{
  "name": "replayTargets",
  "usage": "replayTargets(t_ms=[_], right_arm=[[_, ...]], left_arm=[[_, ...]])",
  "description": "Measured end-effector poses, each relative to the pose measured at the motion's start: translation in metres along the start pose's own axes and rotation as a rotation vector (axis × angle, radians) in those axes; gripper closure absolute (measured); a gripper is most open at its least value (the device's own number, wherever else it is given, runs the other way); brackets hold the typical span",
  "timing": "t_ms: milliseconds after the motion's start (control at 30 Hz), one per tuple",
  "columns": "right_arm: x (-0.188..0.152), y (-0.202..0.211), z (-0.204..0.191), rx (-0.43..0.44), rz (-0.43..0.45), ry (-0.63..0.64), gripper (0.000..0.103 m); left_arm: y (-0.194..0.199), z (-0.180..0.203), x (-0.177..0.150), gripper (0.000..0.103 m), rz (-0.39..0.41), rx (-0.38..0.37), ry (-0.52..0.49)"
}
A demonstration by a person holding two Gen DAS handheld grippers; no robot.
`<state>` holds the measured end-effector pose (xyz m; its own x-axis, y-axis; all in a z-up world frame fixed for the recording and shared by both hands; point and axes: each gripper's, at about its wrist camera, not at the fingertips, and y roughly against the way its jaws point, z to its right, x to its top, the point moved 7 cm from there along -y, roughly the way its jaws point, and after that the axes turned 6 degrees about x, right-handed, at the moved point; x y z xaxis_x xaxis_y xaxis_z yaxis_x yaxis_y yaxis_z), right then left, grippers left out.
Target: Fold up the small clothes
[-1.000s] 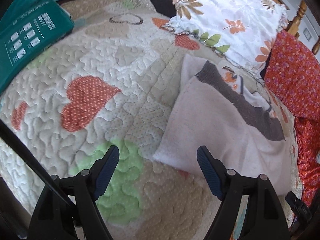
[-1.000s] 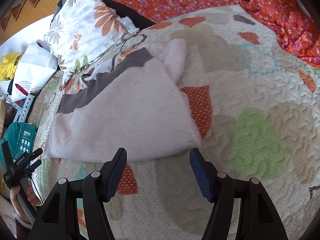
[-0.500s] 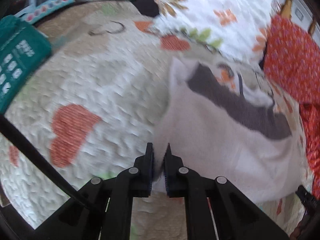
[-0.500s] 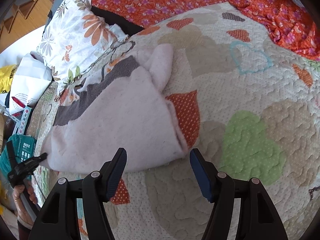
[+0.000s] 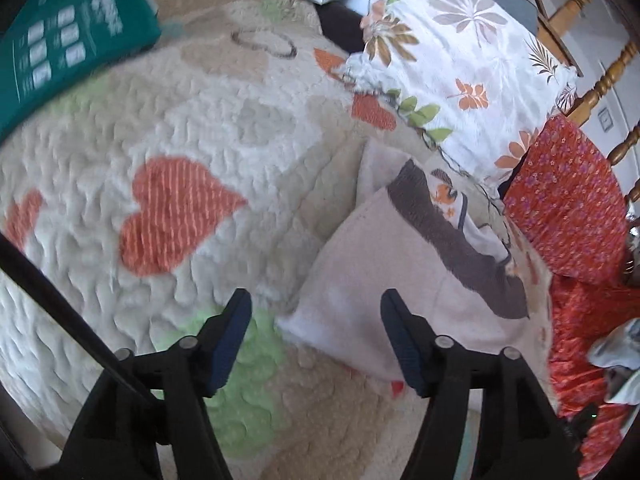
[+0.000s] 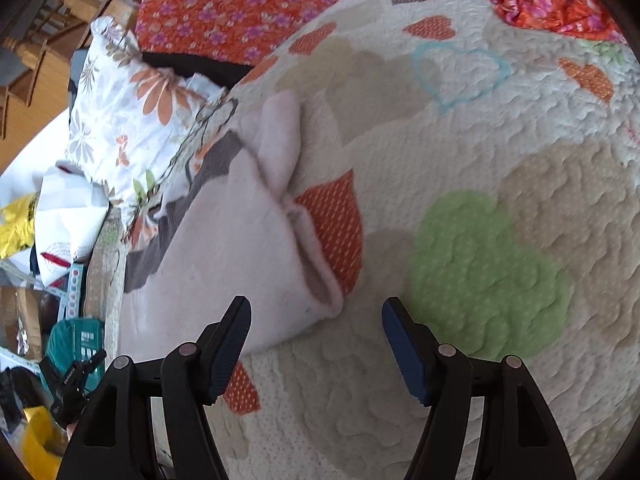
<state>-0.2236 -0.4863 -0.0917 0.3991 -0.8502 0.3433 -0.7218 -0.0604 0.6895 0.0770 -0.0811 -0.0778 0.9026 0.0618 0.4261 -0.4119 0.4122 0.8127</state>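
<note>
Quilted bed; pink garment lower centre, left gripper and right gripper opening wide, empty, flanking near corners for folding.

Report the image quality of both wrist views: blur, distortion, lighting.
Left wrist view: motion blur smears the quilt and the teal package; the tongs stay sharp; fisheye bends the edges. Right wrist view: mostly sharp on the pink garment, slightly soft on the green heart; even daylight, no glare, dark vignette in the corners.
</note>
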Motion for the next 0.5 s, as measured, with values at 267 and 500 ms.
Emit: replayTargets(t_ms=[267,500], right_arm=[[-0.021,-0.015,-0.021,0.096,-0.024,-0.021,0.026],[0.003,-0.045,-0.036,0.184,0.039,-0.049,0.024]], left_arm=[[-0.024,0.025,-0.016,0.022,-0.056,-0.122,-0.031],[-0.05,0.048,-0.001,0.02,-0.102,-0.2,0.035]])
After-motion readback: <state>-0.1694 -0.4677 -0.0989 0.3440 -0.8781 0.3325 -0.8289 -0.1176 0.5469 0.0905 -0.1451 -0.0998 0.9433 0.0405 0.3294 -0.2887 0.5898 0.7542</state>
